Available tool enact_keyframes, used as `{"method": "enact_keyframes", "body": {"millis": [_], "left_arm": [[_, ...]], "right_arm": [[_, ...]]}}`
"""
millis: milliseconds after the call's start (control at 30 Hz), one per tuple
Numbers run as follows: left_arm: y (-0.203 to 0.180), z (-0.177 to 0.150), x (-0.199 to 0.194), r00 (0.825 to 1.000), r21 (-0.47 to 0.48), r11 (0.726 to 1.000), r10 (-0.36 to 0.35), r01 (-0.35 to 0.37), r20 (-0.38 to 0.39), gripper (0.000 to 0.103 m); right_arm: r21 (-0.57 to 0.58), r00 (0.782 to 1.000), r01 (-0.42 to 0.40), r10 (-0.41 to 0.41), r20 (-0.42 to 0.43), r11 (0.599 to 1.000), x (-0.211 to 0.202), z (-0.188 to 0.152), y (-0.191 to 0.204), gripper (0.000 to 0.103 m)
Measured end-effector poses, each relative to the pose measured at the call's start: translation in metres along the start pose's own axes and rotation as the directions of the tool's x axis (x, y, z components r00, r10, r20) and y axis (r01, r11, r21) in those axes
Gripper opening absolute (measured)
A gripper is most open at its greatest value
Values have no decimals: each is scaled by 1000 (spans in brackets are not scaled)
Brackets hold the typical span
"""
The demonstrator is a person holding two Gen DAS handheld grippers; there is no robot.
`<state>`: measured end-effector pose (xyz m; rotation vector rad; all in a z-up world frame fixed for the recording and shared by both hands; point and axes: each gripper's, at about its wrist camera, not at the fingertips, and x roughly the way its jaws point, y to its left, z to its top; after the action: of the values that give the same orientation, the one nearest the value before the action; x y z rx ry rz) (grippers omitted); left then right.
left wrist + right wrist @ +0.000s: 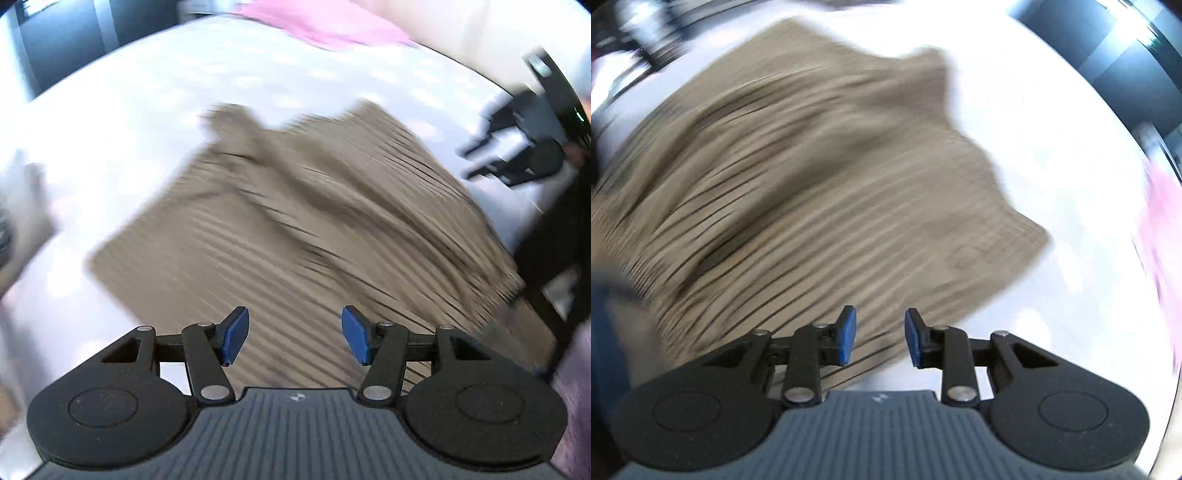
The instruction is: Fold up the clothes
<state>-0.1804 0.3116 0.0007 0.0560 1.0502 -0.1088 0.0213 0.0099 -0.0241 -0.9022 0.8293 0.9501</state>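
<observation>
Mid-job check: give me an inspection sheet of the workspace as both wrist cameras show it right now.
Surface: white bed sheet, motion-blurred.
Job's things: tan striped garment spread on the sheet, wrinkled, not visibly folded.
Clutter: pink cloth at the far edge.
Grippers: left hand-held gripper open, empty, above the garment's near edge; right hand-held gripper open, empty, also above the garment's edge.
Cables: nothing seen.
Surroundings: dark furniture, too blurred to identify.

Tan striped garment [295,229], rumpled, spread flat on white surface [110,147], motion-blurred
</observation>
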Motion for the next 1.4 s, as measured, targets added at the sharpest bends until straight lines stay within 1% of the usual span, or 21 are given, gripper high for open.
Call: {"method": "enact_keyframes", "body": {"millis": [67, 167, 233, 333, 433, 533, 600, 667, 767, 867, 900, 1033, 1133, 1167, 1267, 1300, 1333, 1400], "left_arm": [[30, 8, 1, 997, -94, 992, 80, -81, -9, 54], [66, 17, 2, 985, -207, 964, 170, -165, 10, 54], [85, 21, 4, 978, -275, 942, 209, -192, 31, 54], [105, 27, 9, 963, -360, 903, 268, -235, 42, 54], [122, 30, 12, 949, -400, 873, 315, -278, 29, 54], [134, 26, 23, 944, -411, 860, 330, -303, -5, 54], [141, 22, 40, 940, -409, 851, 338, -329, -51, 54], [146, 21, 53, 932, -416, 837, 350, -355, -92, 54], [155, 21, 64, 923, -440, 813, 363, -382, -130, 54], [163, 24, 66, 919, -481, 786, 367, -389, -143, 54], [165, 26, 66, 918, -496, 776, 368, -389, -145, 54], [171, 32, 67, 914, -532, 748, 377, -396, -150, 54], [171, 36, 71, 916, -538, 745, 370, -394, -159, 54], [170, 37, 71, 917, -537, 748, 367, -390, -156, 54], [168, 42, 73, 921, -531, 757, 359, -381, -149, 54], [167, 43, 74, 922, -529, 759, 358, -380, -148, 54], [167, 44, 74, 922, -526, 761, 357, -379, -148, 54], [167, 44, 75, 921, -525, 761, 359, -382, -151, 54]], "right_arm": [[117, 999, 36, -36, -6, 992, 12, 7, -20, 32], [247, 995, 96, -93, -27, 964, 24, 21, -46, 32], [331, 992, 124, -116, -44, 935, 33, 30, -61, 33], [439, 990, 144, -127, -67, 887, 44, 41, -82, 33], [527, 988, 154, -136, -72, 836, 60, 48, -96, 34], [579, 987, 158, -131, -89, 800, 79, 51, -102, 34], [595, 988, 157, -125, -95, 788, 87, 53, -105, 34], [616, 989, 148, -120, -88, 774, 90, 55, -110, 34], [662, 989, 148, -120, -88, 735, 95, 55, -120, 34], [713, 991, 134, -96, -93, 688, 101, 54, -132, 34], [722, 991, 131, -91, -94, 679, 104, 55, -133, 34], [731, 992, 128, -78, -101, 670, 116, 62, -131, 34], [719, 991, 129, -75, -107, 683, 123, 71, -126, 33], [714, 989, 144, -82, -122, 685, 127, 73, -125, 33], [723, 985, 166, -75, -156, 671, 141, 74, -127, 32], [727, 984, 169, -70, -165, 666, 145, 73, -127, 27], [728, 983, 172, -62, -175, 664, 150, 73, -127, 19], [722, 980, 175, -44, -196, 669, 159, 71, -126, 13]]}}
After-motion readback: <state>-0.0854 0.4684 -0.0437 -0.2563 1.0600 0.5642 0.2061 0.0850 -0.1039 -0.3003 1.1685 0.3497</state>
